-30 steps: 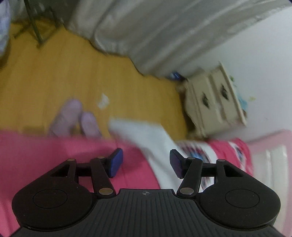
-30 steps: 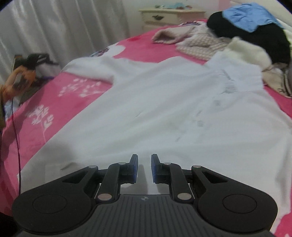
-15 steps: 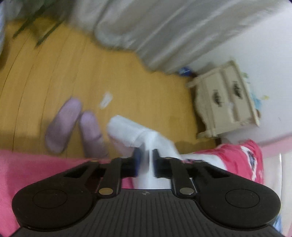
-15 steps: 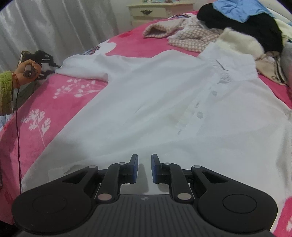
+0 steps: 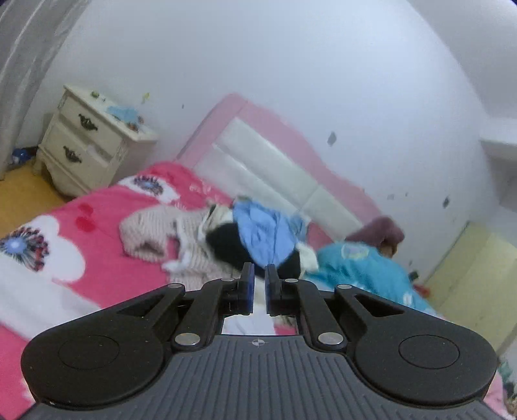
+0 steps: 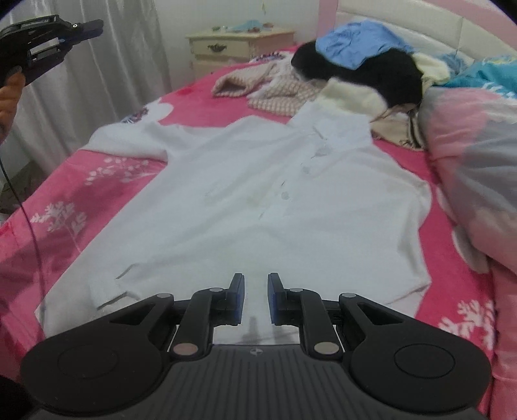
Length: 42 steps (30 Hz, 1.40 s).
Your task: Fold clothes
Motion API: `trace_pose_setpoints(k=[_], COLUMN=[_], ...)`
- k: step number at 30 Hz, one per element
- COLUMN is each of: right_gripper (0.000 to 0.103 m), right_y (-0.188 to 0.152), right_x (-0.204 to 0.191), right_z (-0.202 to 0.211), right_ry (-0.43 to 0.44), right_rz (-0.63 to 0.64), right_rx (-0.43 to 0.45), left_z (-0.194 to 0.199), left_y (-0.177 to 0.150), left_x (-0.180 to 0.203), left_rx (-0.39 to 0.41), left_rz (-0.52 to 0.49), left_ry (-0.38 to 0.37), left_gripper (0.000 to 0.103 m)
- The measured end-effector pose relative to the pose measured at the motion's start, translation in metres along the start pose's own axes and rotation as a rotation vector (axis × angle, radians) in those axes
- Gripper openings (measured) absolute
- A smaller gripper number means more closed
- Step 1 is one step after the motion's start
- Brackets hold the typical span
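Pink bedspread (image 6: 200,106) carried the white shirt (image 6: 258,200), spread flat, buttoned front up, collar toward the headboard; no fold appeared made, so judged barely begun, with the clothes pile (image 6: 355,64) waiting beyond. At far left of the right wrist view the left gripper (image 6: 93,26) was raised clear of the bed, fingers nearly closed on nothing visible; its own view showed only pile, nightstand (image 5: 87,142) and wall. The right gripper (image 6: 255,299) hovered over the hem, fingers narrowly parted, gripping nothing.
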State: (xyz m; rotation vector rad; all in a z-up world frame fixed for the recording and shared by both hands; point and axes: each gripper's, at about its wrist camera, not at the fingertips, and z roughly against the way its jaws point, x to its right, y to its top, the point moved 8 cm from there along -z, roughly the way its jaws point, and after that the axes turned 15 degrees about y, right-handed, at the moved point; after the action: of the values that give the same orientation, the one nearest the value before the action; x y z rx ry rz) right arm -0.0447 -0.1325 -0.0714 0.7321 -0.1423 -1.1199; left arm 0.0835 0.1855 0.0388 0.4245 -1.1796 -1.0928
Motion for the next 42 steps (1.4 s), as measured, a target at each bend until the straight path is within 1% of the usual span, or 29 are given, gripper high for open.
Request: trace_pose_setpoints(k=[1,2,3,4,5,6,8,9,10,12,14,15,17,19,20,22,24,25,26,27,29,31,32,35,38,39,40,41,42], right_gripper=[0.022,0.028,0.029,0.03,0.03,0.03,0.03,0.03,0.03,0.03,0.03,0.031,0.033,0.033,0.033,0.033,0.033,0.033,0.033,0.033,0.033,0.033,0.033,0.033,0.033,0.033,0.033,0.033,0.033], right_y=[-0.002,-0.005,-0.008,-0.011,-0.015,-0.018,-0.021,-0.021,-0.022,-0.024,-0.026,-0.028,-0.033,-0.037,-0.038,-0.037,-0.033,-0.03,-0.025,-0.02,-0.007,0.004,0.01,0.017,0.014,0.012,0.009,0.008,0.006], right_x=[-0.002,-0.004,-0.005,-0.005,-0.006,-0.006,-0.005,-0.004,-0.004,-0.005,-0.007,-0.007,-0.007,-0.007,-0.008,-0.01,-0.013,-0.014,-0.016,-0.019,-0.022,-0.024,-0.025,-0.025,-0.019,-0.015,-0.012,-0.009,-0.007], right_z=[0.005,0.009,0.009,0.009,0.007,0.004,-0.002,-0.005,-0.007,-0.01,-0.013,-0.015,-0.02,-0.024,-0.027,-0.031,-0.036,-0.038,-0.041,-0.044,-0.051,-0.052,-0.052,-0.049,-0.041,-0.039,-0.036,-0.032,-0.028], right_ry=[0.0,0.006,0.016,0.027,0.038,0.047,0.057,0.065,0.073,0.083,0.078,0.072,0.068,0.066,0.068,0.071,0.075,0.076,0.079,0.082,0.074,0.087,0.095,0.106,0.096,0.092,0.091,0.088,0.084], right_rz=[0.006,0.007,0.004,0.001,0.001,0.004,-0.003,-0.013,-0.024,-0.034,-0.025,-0.021,-0.032,-0.049,-0.057,-0.064,-0.055,-0.048,-0.031,-0.013,0.026,0.012,0.002,-0.023,-0.056,-0.075,-0.096,-0.114,-0.13], right_rx=[0.012,0.022,0.022,0.02,0.011,0.001,-0.017,-0.025,-0.032,-0.048,-0.067,-0.079,-0.099,-0.119,-0.126,-0.134,-0.133,-0.13,-0.127,-0.124,-0.116,-0.084,-0.068,-0.033,-0.022,-0.019,-0.016,-0.012,-0.006], left_z=[0.001,0.002,0.001,0.0,-0.003,-0.007,-0.016,-0.022,-0.027,-0.028,-0.034,-0.038,-0.046,-0.056,-0.062,-0.067,-0.068,-0.072,-0.075,-0.075,-0.068,-0.065,-0.061,-0.046,-0.028,-0.021,-0.016,-0.012,-0.012], left_y=[0.002,0.004,0.009,0.014,0.018,0.02,0.016,0.01,0.002,-0.01,-0.021,-0.023,-0.021,-0.017,-0.016,-0.012,-0.007,-0.005,-0.003,0.0,0.013,0.026,0.032,0.04,0.022,0.011,0.0,-0.012,-0.019], left_x=[-0.014,-0.029,-0.053,-0.086,-0.123,-0.162,-0.24,-0.277,-0.31,-0.353,-0.38,-0.386,-0.392,-0.397,-0.398,-0.397,-0.394,-0.391,-0.387,-0.382,-0.361,-0.328,-0.308,-0.218,-0.109,-0.08,-0.06,-0.044,-0.042], left_rx=[-0.008,-0.015,-0.022,-0.025,-0.037,-0.064,-0.129,-0.177,-0.224,-0.256,-0.277,-0.277,-0.26,-0.26,-0.257,-0.238,-0.212,-0.193,-0.174,-0.146,-0.07,-0.024,-0.006,0.031,0.022,0.009,-0.013,-0.046,-0.079], left_rz=[0.019,0.041,0.079,0.132,0.194,0.27,0.437,0.536,0.629,0.798,0.907,0.937,0.936,0.931,0.935,0.936,0.91,0.881,0.85,0.802,0.697,0.581,0.522,0.304,0.066,0.017,-0.001,-0.003,0.012], left_ry=[0.052,0.108,0.19,0.279,0.364,0.438,0.567,0.611,0.632,0.683,0.676,0.665,0.669,0.692,0.709,0.732,0.749,0.759,0.768,0.782,0.771,0.707,0.668,0.486,0.247,0.17,0.11,0.075,0.081], left_gripper=[0.008,0.014,0.031,0.039,0.053,0.061,0.062,0.064,0.064,0.065,0.067,0.071,0.078,0.08,0.077,0.065,0.027,0.019,0.007,0.003,0.0,0.0,0.0,0.0,0.0,0.0,0.0,0.0,0.0])
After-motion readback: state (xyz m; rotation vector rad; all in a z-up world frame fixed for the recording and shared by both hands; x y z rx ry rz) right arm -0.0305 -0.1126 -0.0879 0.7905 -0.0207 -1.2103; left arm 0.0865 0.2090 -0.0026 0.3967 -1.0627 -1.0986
